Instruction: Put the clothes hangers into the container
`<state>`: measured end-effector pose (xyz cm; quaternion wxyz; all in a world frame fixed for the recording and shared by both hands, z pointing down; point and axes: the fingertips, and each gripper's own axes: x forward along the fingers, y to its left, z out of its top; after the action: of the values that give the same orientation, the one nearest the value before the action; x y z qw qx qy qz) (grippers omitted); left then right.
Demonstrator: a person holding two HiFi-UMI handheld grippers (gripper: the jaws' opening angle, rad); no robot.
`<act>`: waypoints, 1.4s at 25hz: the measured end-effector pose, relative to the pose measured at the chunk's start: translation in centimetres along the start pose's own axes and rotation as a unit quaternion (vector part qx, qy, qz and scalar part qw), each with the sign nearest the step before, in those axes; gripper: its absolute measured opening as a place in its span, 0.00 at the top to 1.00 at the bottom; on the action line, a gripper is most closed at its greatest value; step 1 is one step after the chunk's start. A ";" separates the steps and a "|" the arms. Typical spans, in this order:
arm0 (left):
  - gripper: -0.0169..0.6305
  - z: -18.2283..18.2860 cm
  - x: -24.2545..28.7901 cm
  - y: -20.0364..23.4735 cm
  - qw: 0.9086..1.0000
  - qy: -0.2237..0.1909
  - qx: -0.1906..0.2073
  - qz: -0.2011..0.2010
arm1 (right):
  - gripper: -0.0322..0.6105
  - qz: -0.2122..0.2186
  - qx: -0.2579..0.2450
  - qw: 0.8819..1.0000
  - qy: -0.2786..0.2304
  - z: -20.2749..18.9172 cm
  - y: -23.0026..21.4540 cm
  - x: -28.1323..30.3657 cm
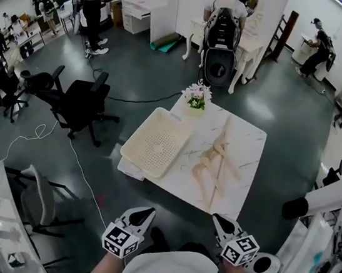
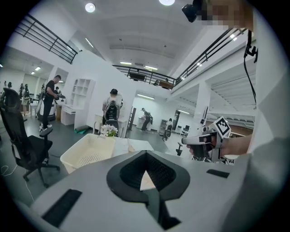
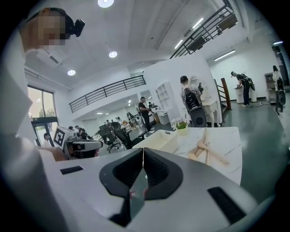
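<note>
Lying in a pile on the surface [image 1: 249,144], the hangers [image 1: 217,161] are just beside the container [image 1: 138,136]. The left hand-held gripper [image 1: 147,211] and the right hand-held gripper [image 1: 218,219] hover short of the surface, jaws together, empty.

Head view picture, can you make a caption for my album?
Jaws shut, the left gripper and right gripper face a white table where wooden hangers lie beside an empty cream basket.

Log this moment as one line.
left gripper: shut, empty | right gripper: shut, empty | hangers: on table | container: empty
</note>
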<state>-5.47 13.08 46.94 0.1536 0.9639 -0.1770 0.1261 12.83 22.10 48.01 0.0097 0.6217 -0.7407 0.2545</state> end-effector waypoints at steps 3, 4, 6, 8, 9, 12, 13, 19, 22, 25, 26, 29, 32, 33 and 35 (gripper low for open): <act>0.96 0.0 0.1 1.1 1.000 0.002 -0.001 -0.001 | 0.92 -0.002 0.002 1.000 0.002 0.3 0.1 1.1; 0.96 0.0 0.1 1.4 1.000 0.001 -0.003 0.000 | 0.92 -0.001 0.002 1.000 0.004 0.4 0.2 1.4; 0.96 0.1 0.2 1.8 1.000 -0.002 -0.008 0.003 | 0.92 0.001 -0.001 1.000 0.009 0.7 0.3 1.9; 0.96 0.2 0.6 2.0 1.000 -0.003 -0.013 0.006 | 0.92 0.006 -0.005 1.000 0.014 1.0 0.0 2.5; 0.96 0.1 0.8 2.1 1.000 -0.004 -0.015 0.008 | 0.92 0.009 -0.007 1.000 0.017 1.1 -0.2 2.8; 0.96 0.1 1.6 2.1 1.000 -0.004 -0.019 0.017 | 0.92 0.019 -0.013 0.999 0.024 1.5 -1.1 3.7; 0.96 0.2 1.9 2.2 1.000 -0.004 -0.020 0.023 | 0.92 0.023 -0.017 0.999 0.028 1.6 -1.5 4.1; 0.96 1.2 3.8 2.4 0.997 -0.022 -0.040 0.067 | 0.92 0.054 -0.035 0.996 0.055 2.4 -4.5 5.6; 0.96 1.7 5.0 2.5 0.996 -0.024 -0.044 0.080 | 0.92 0.063 -0.039 0.995 0.067 2.7 -6.1 6.7; 0.96 1.4 6.0 2.6 0.994 -0.027 -0.050 0.091 | 0.92 0.065 -0.041 0.993 0.087 2.3 -8.0 7.9; 0.96 1.3 6.3 2.6 0.993 -0.026 -0.055 0.096 | 0.92 0.065 -0.040 0.993 0.096 2.0 -8.6 8.3; 0.96 0.4 6.8 2.6 0.992 -0.021 -0.065 0.110 | 0.92 0.066 -0.032 0.990 0.118 0.7 -10.4 9.7; 0.96 -0.4 7.3 3.0 0.990 -0.014 -0.071 0.119 | 0.92 0.070 -0.031 0.988 0.137 -0.3 -11.6 11.1; 0.96 -0.7 7.5 3.1 0.990 -0.012 -0.073 0.122 | 0.91 0.072 -0.032 0.986 0.144 -0.7 -12.0 11.6; 0.96 -1.3 7.8 3.2 0.989 -0.009 -0.079 0.128 | 0.91 0.076 -0.033 0.984 0.160 -1.6 -12.8 12.4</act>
<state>0.14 8.34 51.24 0.2102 0.9193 -0.3097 0.1220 21.39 10.08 58.16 0.1293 0.5144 -0.7825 0.3260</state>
